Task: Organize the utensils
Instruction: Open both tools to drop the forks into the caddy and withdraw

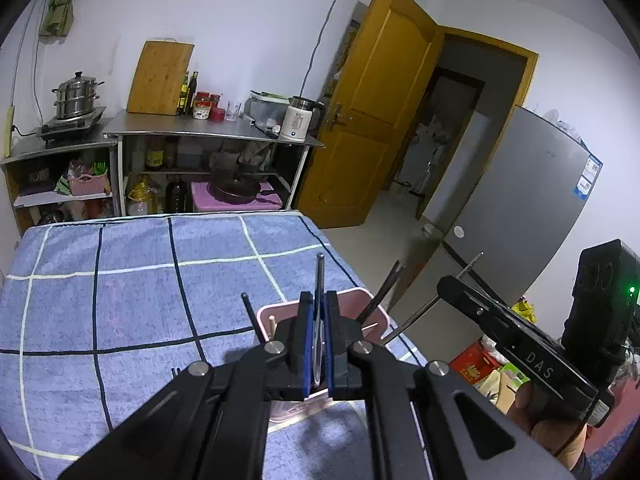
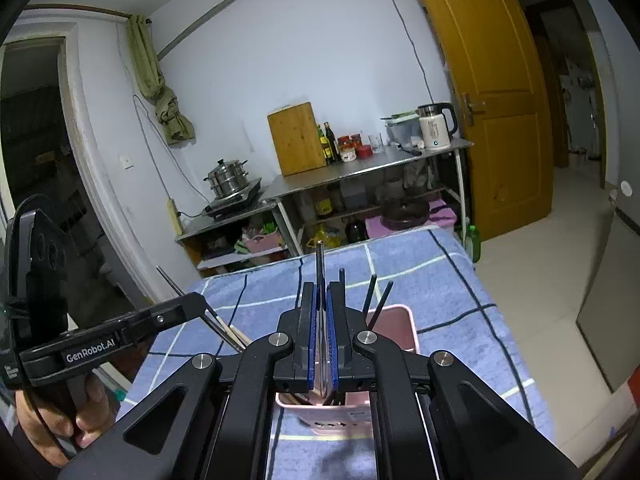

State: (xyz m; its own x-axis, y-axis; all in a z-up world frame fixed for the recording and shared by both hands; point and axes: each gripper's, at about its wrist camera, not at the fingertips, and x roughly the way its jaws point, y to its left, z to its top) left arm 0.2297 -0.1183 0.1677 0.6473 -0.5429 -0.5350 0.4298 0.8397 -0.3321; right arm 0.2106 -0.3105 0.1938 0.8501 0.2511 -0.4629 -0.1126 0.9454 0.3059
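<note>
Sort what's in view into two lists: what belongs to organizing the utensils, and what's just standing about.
Job:
left gripper, shut on a metal utensil
right gripper, shut on another thin metal utensil
pink holder
black chopsticks

Standing about:
cutting board
kettle
steamer pot
fridge

Low in the frame's centre stands my pink utensil holder (image 2: pixel 394 334), an upright plastic bin on the blue checked cloth, dark chopsticks (image 2: pixel 378 300) leaning out of its top toward the upper right. A thin metal utensil (image 2: pixel 320 272) rises straight up mid-frame, seen edge-on. In my left view another slim metal utensil (image 1: pixel 319 280) stands likewise above the holder's rim (image 1: pixel 360 292).
</note>
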